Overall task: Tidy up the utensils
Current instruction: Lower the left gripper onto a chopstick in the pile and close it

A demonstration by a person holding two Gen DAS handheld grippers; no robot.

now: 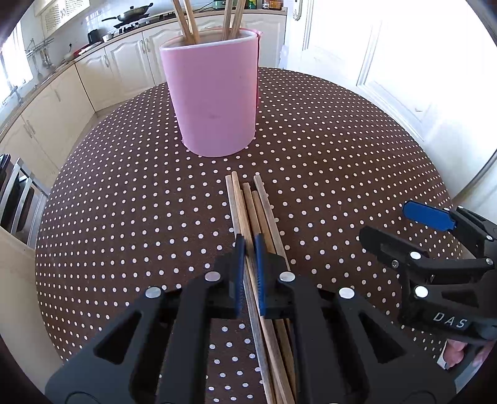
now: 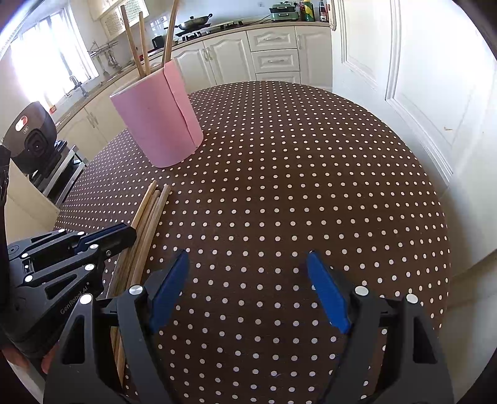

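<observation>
My left gripper (image 1: 249, 248) is closed down on one wooden chopstick from the bundle of chopsticks (image 1: 248, 202) lying flat on the brown polka-dot tablecloth (image 1: 341, 155); the blue pads (image 1: 240, 248) pinch the stick between them. The bundle points toward 12 o'clock, at the pink holder (image 1: 214, 99) standing upright near its far tips, apart from them. The holder contains more chopsticks (image 1: 186, 21) leaning against its rim. My right gripper (image 2: 248, 258) hovers at 3 o'clock of the bundle, its jaws standing wide apart over bare cloth, with nothing between them.
</observation>
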